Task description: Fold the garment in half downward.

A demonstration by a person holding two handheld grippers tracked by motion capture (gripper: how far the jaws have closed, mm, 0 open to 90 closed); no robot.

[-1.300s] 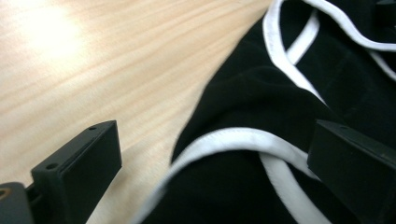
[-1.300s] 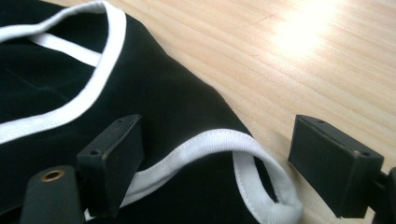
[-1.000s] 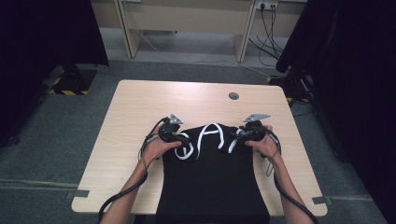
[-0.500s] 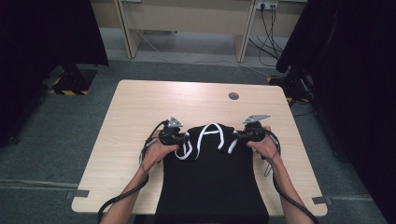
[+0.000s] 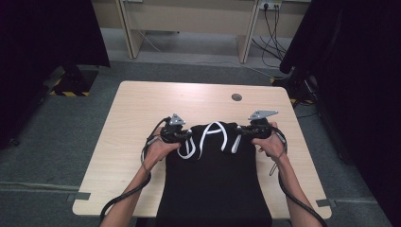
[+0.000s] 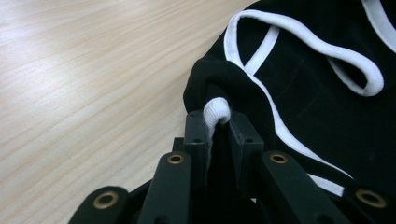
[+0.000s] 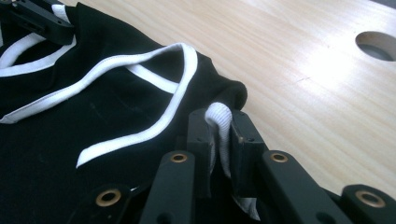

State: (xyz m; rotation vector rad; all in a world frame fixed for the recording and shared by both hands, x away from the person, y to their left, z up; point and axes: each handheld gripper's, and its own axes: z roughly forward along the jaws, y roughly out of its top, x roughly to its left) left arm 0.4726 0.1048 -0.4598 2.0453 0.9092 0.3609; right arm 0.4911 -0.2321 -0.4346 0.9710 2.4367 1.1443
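With both far corners of the black garment (image 5: pixel 213 179) pinched, ready for a lift or a fold. Left hand-held gripper (image 5: pixel 182 135) at centre left of the high view, clamped on the left corner, a white ribbed edge (image 6: pixel 217 111) squeezed between its jaws in the left gripper view; jaws just closed onto it. Right hand-held gripper (image 5: pixel 243 131) at centre right, likewise just closed and clamped on the right corner, a matching white edge (image 7: pixel 218 119) nipped between its jaws in the right gripper view. Garment lying flat on the bench (image 5: pixel 142 109), lower centre of the high view, near end hanging over the near edge. White drawstrings (image 5: pixel 210 137) looped loose on the cloth between the two grips. Corners probably chosen so the cloth stays spread and even when raised. Round hole (image 5: pixel 236 97) in the bench well beyond, upper right of centre.
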